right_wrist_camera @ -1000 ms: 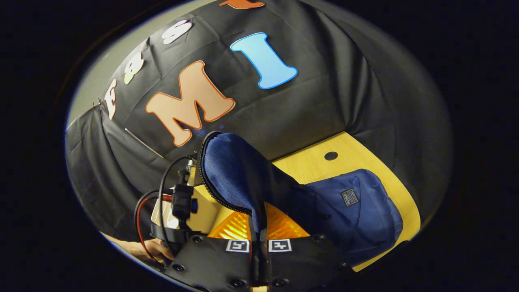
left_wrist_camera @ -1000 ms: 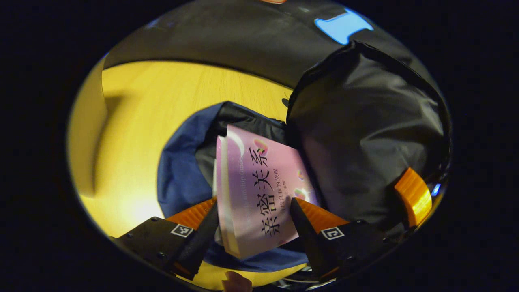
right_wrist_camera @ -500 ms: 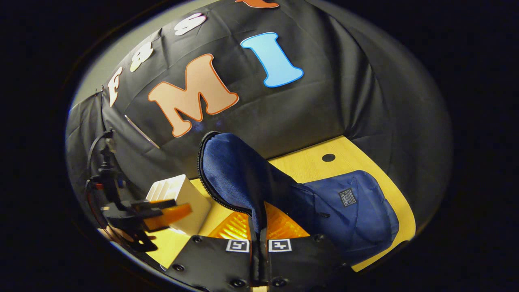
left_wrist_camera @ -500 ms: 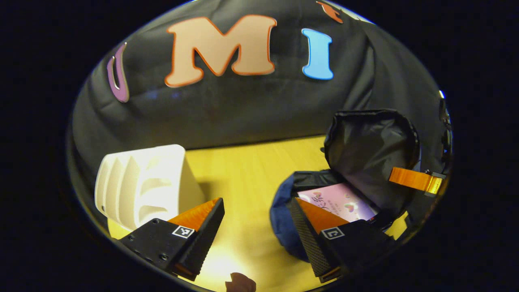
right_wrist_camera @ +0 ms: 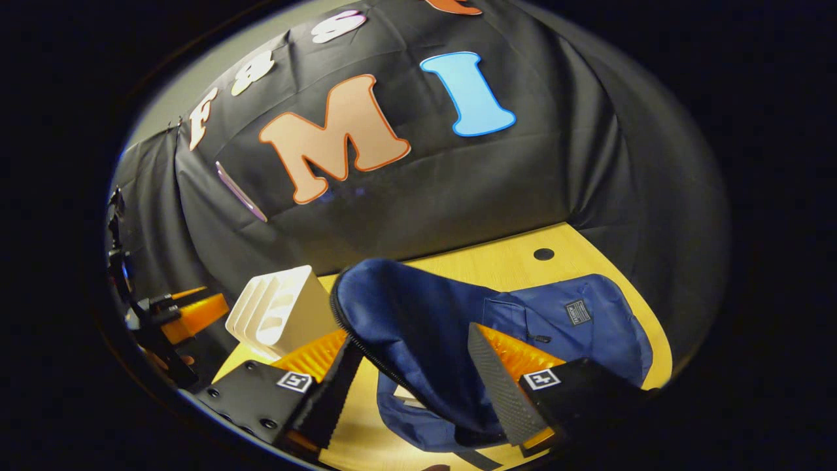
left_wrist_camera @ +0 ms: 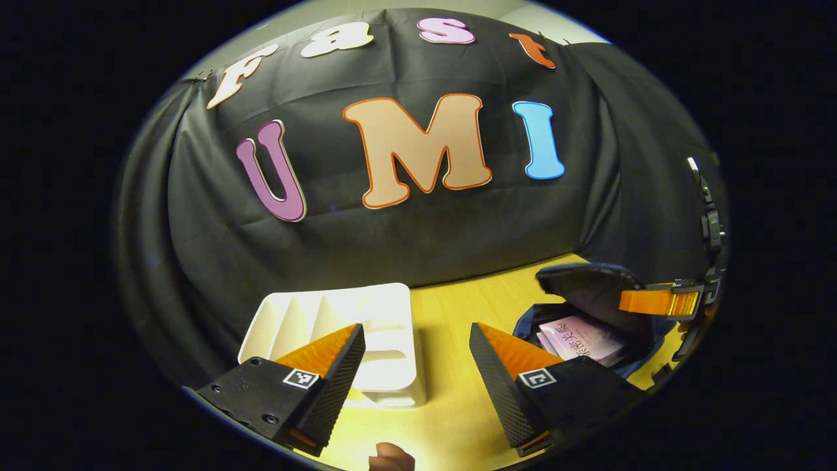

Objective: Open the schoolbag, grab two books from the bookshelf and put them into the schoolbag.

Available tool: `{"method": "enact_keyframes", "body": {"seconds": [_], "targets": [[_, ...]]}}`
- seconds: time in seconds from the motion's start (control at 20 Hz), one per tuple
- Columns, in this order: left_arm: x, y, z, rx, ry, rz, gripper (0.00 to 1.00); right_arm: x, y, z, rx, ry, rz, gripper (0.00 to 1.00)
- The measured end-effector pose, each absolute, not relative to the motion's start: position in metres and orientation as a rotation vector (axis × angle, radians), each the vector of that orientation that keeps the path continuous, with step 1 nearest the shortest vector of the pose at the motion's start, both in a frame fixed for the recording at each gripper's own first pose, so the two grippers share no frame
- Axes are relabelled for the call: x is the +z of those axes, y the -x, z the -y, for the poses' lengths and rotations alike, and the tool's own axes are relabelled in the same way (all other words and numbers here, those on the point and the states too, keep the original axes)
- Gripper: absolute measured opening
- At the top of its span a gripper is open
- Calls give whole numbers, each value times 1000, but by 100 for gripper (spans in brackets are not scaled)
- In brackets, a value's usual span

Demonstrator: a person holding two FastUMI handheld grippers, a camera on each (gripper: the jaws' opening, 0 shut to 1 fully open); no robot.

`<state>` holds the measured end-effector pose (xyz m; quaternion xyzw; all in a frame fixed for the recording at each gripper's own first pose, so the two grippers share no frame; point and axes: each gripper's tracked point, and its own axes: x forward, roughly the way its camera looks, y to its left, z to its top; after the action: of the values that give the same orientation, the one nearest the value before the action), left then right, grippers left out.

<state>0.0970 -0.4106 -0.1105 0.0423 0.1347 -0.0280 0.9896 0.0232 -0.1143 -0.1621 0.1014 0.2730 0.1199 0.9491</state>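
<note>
The blue schoolbag (right_wrist_camera: 562,320) lies on the wooden table (right_wrist_camera: 503,265). Its zip-edged flap (right_wrist_camera: 412,320) droops over the opening, just beyond my open right gripper (right_wrist_camera: 412,386), whose fingers stand either side of it without pressing. In the left gripper view the schoolbag (left_wrist_camera: 533,320) gapes at the right with a pink book (left_wrist_camera: 579,337) lying inside under the dark-lined flap (left_wrist_camera: 588,281). My left gripper (left_wrist_camera: 415,373) is open and holds nothing, above the table in front of the white bookshelf (left_wrist_camera: 340,324). The right gripper's finger (left_wrist_camera: 657,301) shows by the flap's edge.
The white bookshelf (right_wrist_camera: 281,304) sits left of the bag, with the left gripper (right_wrist_camera: 193,313) and its cables beyond it at the far left. A round hole (right_wrist_camera: 543,254) marks the table near the back. Black cloth walls close the table behind.
My left gripper let go of the pink book inside the bag and drew back toward the bookshelf. My right gripper opened, releasing the flap, which sank lower over the bag.
</note>
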Motion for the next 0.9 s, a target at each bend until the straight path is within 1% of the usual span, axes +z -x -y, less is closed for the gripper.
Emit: {"method": "enact_keyframes", "body": {"seconds": [0.2, 0.5, 0.55, 0.6, 0.8, 0.9], "targets": [[-105, -95, 409, -46, -55, -261, 98, -149, -3, 102, 220, -166, -519, 99], [-89, -62, 403, -58, -50, -219, 97, -119, 23, 102, 195, -131, -466, 100], [-88, -61, 402, -61, -43, -216, 100, -112, 23, 103, 188, -125, -453, 100], [-86, -57, 401, -60, -39, -215, 97, -105, 24, 104, 181, -121, -440, 100], [-79, -53, 399, -72, -43, -198, 97, -74, 22, 103, 165, -105, -372, 100], [-77, -53, 393, -68, -53, -194, 97, -70, 22, 97, 175, -93, -366, 100]]}}
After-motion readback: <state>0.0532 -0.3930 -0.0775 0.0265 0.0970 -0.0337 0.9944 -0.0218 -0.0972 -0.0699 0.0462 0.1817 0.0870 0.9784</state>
